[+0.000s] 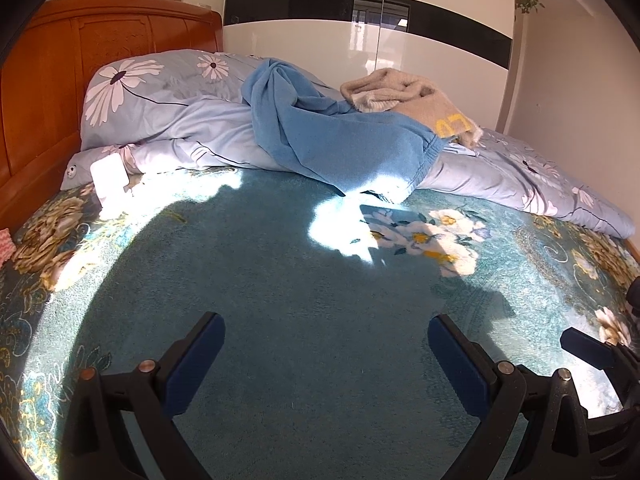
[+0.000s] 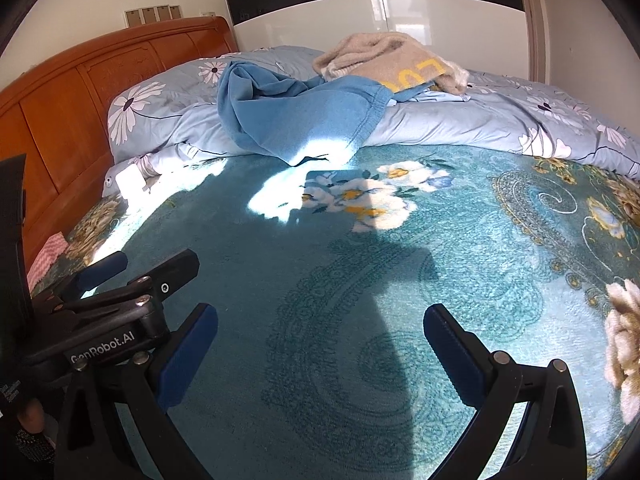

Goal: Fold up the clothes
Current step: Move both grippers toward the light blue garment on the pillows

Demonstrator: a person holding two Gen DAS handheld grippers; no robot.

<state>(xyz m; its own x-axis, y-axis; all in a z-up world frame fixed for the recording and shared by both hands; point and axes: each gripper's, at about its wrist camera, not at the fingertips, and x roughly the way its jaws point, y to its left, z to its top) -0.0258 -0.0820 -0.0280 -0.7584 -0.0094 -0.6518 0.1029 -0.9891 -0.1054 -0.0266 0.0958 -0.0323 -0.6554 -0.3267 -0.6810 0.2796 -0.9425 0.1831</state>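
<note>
A crumpled blue garment (image 1: 328, 132) lies over the rolled quilt at the far side of the bed, also in the right wrist view (image 2: 296, 116). A beige knitted garment with yellow letters (image 1: 416, 100) lies behind it to the right, also in the right wrist view (image 2: 388, 60). My left gripper (image 1: 326, 340) is open and empty, low over the teal blanket (image 1: 280, 280), well short of both garments. My right gripper (image 2: 320, 332) is open and empty beside it. The left gripper (image 2: 136, 268) shows at the left of the right wrist view.
A light-blue flowered quilt (image 1: 168, 120) is bunched along the far side of the bed. An orange wooden headboard (image 1: 60, 80) stands at the left. A white wardrobe (image 1: 360, 32) stands behind the bed. A small white object (image 1: 109, 178) lies near the headboard.
</note>
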